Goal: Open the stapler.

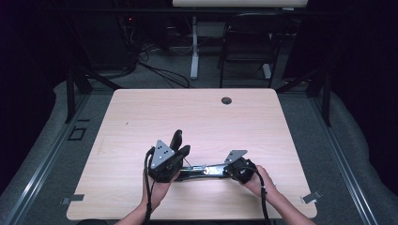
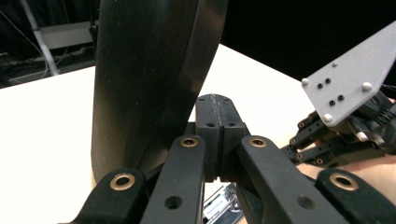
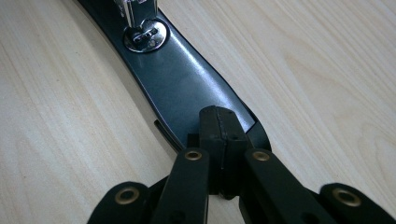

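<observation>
A black stapler lies opened out near the table's front edge. Its flat base (image 1: 202,169) points right, with bright metal at the hinge (image 3: 142,35). Its upper arm (image 1: 176,137) stands upright. My left gripper (image 1: 184,151) is shut, its pads (image 2: 208,116) closed together just right of that upright arm (image 2: 149,70), and I cannot tell whether they touch it. My right gripper (image 1: 224,169) is shut too. In its own view my right gripper (image 3: 218,121) rests its tips over the rounded end of the base (image 3: 187,79); nothing shows between the pads.
The light wooden table (image 1: 197,112) has a cable hole (image 1: 226,100) at its far edge. A dark folding chair (image 1: 248,37) and a desk leg (image 1: 194,47) stand beyond it. The right gripper's grey plate (image 2: 350,74) is close on the right in the left gripper view.
</observation>
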{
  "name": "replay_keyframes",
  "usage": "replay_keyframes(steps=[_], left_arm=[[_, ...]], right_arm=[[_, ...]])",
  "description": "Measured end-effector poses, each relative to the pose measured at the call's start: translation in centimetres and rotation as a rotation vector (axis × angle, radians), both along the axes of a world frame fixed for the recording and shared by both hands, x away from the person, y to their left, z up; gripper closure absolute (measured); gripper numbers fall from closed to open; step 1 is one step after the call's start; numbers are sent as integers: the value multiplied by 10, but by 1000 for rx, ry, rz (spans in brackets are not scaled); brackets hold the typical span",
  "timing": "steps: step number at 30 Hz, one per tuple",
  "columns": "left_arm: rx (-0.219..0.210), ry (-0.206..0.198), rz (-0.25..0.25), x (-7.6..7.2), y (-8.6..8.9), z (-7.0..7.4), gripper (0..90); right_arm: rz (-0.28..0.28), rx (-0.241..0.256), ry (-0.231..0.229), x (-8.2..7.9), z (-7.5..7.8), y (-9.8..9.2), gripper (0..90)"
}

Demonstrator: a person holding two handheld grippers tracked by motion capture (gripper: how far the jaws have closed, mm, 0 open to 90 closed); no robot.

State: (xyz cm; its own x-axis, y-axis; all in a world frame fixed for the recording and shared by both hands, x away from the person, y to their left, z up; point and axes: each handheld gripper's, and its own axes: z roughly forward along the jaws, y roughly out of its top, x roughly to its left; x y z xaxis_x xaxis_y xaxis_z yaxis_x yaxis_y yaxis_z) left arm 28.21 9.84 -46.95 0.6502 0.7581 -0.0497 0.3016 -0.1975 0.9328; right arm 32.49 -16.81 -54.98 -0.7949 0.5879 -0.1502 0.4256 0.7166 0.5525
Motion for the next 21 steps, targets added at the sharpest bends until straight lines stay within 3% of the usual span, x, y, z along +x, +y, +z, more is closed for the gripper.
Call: replay_keyframes(steps=[8,14,21], left_arm=[[25,-20,1,-1,2,0,900],[39,-25,4,-2,8,2,900],[63,-26,0,-2,14,3,900]], right_arm=[[-4,-9,-8,-1,0,2,900],[-25,28,26,3,0,-1,900],[-19,18,23,3,0,0,900]])
